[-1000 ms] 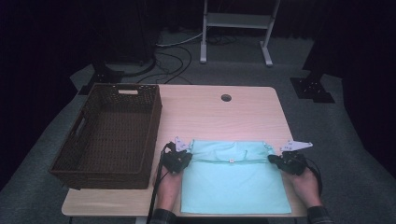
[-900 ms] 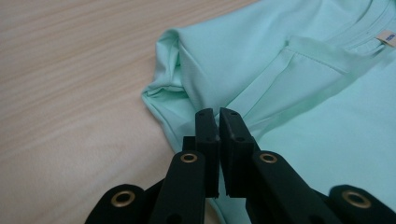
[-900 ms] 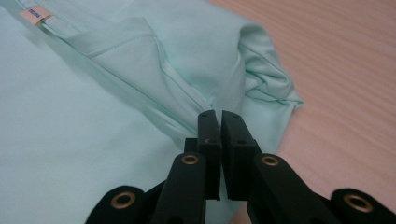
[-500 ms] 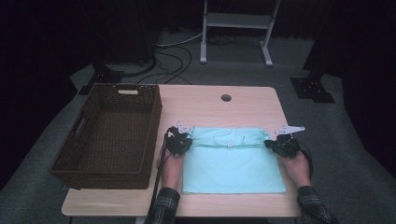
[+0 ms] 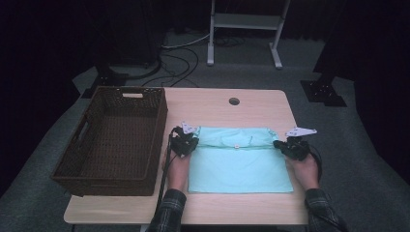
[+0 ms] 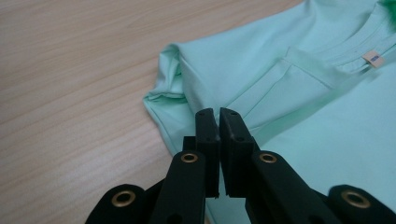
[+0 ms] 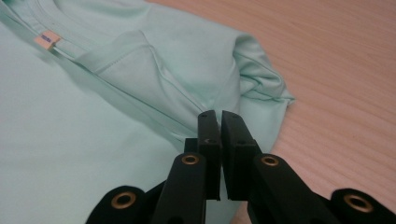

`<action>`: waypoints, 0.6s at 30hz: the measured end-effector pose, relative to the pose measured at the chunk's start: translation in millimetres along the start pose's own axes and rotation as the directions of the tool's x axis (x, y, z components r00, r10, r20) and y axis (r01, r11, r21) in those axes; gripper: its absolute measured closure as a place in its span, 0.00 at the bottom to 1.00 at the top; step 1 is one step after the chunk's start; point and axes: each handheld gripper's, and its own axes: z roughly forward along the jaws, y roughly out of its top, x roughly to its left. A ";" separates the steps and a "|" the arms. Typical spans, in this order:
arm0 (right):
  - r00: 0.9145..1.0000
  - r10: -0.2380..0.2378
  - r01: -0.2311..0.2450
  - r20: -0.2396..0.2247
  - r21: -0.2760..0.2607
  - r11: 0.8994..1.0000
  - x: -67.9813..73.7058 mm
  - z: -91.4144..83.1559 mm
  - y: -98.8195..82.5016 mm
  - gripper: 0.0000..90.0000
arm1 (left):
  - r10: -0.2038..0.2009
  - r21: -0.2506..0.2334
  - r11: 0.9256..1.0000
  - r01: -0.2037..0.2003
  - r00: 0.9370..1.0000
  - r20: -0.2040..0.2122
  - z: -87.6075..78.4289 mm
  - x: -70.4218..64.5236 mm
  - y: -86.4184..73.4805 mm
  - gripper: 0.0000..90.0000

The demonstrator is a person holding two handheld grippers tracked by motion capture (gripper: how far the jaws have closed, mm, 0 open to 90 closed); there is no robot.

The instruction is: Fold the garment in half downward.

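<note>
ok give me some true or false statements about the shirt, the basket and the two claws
1. The mint green shirt lies folded on the table. True.
2. The left claw stands wide open. False: its jaws are shut, at the shirt's left edge.
3. The wicker basket holds the shirt. False: the shirt lies on the table beside it.
4. The right claw is shut at the shirt's right edge. True.
5. The neck label faces up. True.

I see my left gripper [image 6: 218, 114], jaws together, low centre over the folded mint shirt [image 6: 299, 88]; bare wooden table [image 6: 74, 79] lies left.
</note>
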 end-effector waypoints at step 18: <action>0.998 -0.057 0.055 -0.020 -0.060 0.997 29.7 -52.7 -10.7 0.97 | 0.021 -0.086 0.996 -0.018 0.999 0.042 -53.5 -24.5 -24.4 0.97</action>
